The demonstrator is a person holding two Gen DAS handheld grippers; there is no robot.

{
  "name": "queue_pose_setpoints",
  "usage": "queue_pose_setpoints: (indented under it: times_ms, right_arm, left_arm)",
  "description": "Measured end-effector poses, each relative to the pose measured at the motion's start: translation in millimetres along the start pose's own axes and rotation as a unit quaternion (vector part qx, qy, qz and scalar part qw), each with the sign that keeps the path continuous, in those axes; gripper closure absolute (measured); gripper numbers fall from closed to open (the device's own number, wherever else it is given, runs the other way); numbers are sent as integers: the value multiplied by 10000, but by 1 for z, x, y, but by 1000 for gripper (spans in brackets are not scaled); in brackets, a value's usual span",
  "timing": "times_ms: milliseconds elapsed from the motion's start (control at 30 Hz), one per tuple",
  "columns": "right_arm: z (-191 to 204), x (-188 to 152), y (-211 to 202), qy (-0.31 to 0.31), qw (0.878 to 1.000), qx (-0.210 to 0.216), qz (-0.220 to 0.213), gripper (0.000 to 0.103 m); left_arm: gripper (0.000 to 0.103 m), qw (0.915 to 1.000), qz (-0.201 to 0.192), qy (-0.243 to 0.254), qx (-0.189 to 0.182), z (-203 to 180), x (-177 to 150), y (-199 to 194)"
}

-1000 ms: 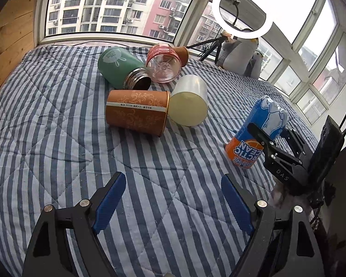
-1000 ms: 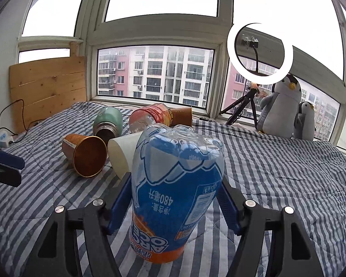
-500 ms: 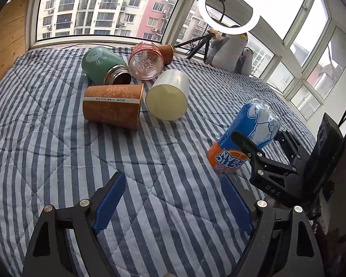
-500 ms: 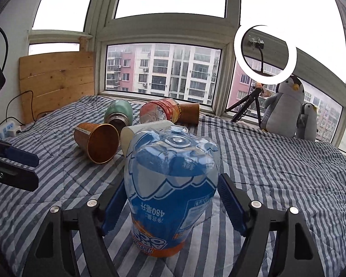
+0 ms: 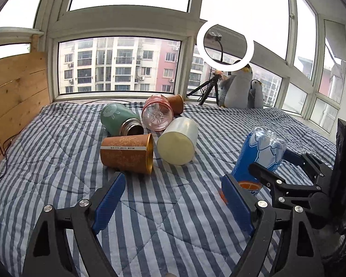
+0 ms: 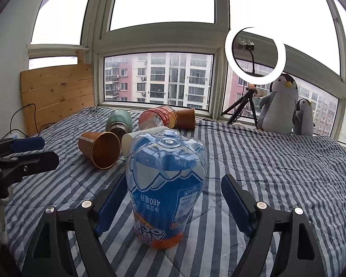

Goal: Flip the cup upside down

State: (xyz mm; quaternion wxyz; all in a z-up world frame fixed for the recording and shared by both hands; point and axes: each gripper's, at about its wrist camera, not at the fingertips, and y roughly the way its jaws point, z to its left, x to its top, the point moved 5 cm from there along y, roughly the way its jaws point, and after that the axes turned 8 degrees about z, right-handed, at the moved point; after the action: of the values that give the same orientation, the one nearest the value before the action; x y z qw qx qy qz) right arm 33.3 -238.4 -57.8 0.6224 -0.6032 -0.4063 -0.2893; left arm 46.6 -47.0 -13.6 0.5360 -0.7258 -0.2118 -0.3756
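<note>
The blue-labelled clear plastic cup stands upside down on the striped quilt, its orange rim down and its print inverted. My right gripper is open around it. The left finger is close to the cup's side, and the right finger is clearly apart from it. The left wrist view shows this cup at the right, with the right gripper straddling it. My left gripper is open, nothing between its fingers, low over the quilt; the left gripper also shows at the left edge.
Several cups lie on their sides mid-bed: an orange one, a cream one, a green flask, a pink clear one, a brown paper one. Plush penguins, a ring light and a wooden board stand at the edges.
The blue cup went from tilted in the right gripper to standing straight on the quilt, and the right fingers spread a little wider. The left gripper tipped up toward the window.
</note>
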Motion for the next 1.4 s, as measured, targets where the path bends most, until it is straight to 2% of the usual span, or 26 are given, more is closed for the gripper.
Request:
queue_pose_setpoints:
  times_ms: [67,100,333,400,500,700,800,900,1033,1200,1400]
  right_arm:
    - [2,2,3,-20,10000,-34,28,31]
    - [2,3,4,-9,10000,-13,26,39]
    - [-5,28,6,26,9996,-181,-233,40]
    - [-11,40,14,158,9996,-108,-224,40]
    - [-15,50,29,145,9993,-244,-244,40]
    - [-17,38,56,160,9997,-180,89,39]
    - [-18,37,50,196,9997,-164,33,39]
    - [-16,34,45,168,9996,-214,50,38]
    - [-18,31,32,249,9994,-229,-111,27]
    - [-20,27,12,238,9985,-333,-353,23]
    - [-25,21,-5,424,9964,-361,-633,22]
  left_arm:
    - [15,10000,86,1,-43,-2,-2,3]
    - [15,9999,110,-15,-42,-2,-2,3]
    - [15,9999,141,-62,-32,5,1,-1]
    - [15,9998,189,-54,-87,5,2,-1]
    - [15,9998,196,60,-24,3,2,-2]
    - [15,9993,291,218,58,2,3,10]
    - [15,9994,318,151,27,2,3,19]
    - [15,9999,135,68,75,1,6,23]
    - [10,9992,-341,-199,107,0,11,24]
    - [6,9913,-1154,21,627,-7,18,13]
    - [1,9861,-1403,315,828,-20,14,9]
